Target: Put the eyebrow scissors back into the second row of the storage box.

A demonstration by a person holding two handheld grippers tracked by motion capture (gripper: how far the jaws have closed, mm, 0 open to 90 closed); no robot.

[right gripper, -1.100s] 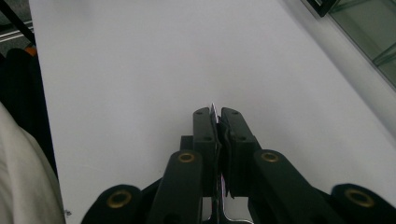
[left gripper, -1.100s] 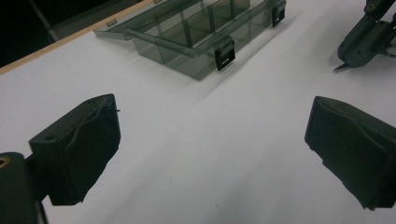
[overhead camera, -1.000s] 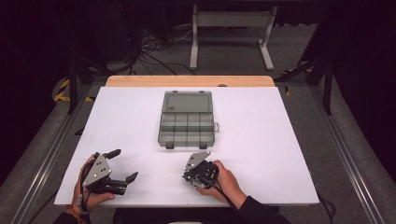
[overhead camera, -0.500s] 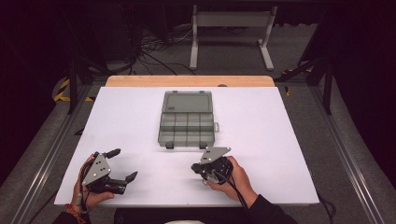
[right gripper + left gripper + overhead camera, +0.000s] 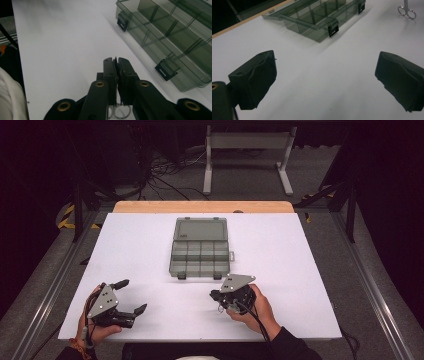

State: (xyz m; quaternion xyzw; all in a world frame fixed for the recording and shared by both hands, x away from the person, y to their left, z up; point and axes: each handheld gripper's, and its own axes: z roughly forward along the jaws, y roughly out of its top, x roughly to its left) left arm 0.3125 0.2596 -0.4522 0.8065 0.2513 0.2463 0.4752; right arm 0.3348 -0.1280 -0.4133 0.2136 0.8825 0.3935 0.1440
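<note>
The small metal scissors [image 5: 119, 111] sit pinched between the closed jaws of the right gripper [image 5: 116, 62], their two finger rings showing just below the pads in the right gripper view; in the left gripper view the same scissors [image 5: 406, 11] show far off, rings hanging down over the white table [image 5: 300, 265]. From the high view the right gripper [image 5: 220, 297] sits over the near part of the table, just in front of the box's near right corner, held by the person's right hand [image 5: 255, 307], with its grey plate on top and a cable trailing back along the sleeve; whether the scissors touch the table cannot be told. Just beyond it lies the open compartment box [image 5: 201, 255] of smoky clear plastic, lid folded back flat toward the far wooden edge, its divided tray toward the person, and two black latches on its near wall. The compartments that can be seen look bare. Well apart on the near left side, the left gripper [image 5: 131, 296] rests in the left hand [image 5: 95, 330] with its jaws spread wide and nothing between them, the pads [image 5: 254, 80] standing over bare white tabletop and pointing roughly toward the box.
</note>
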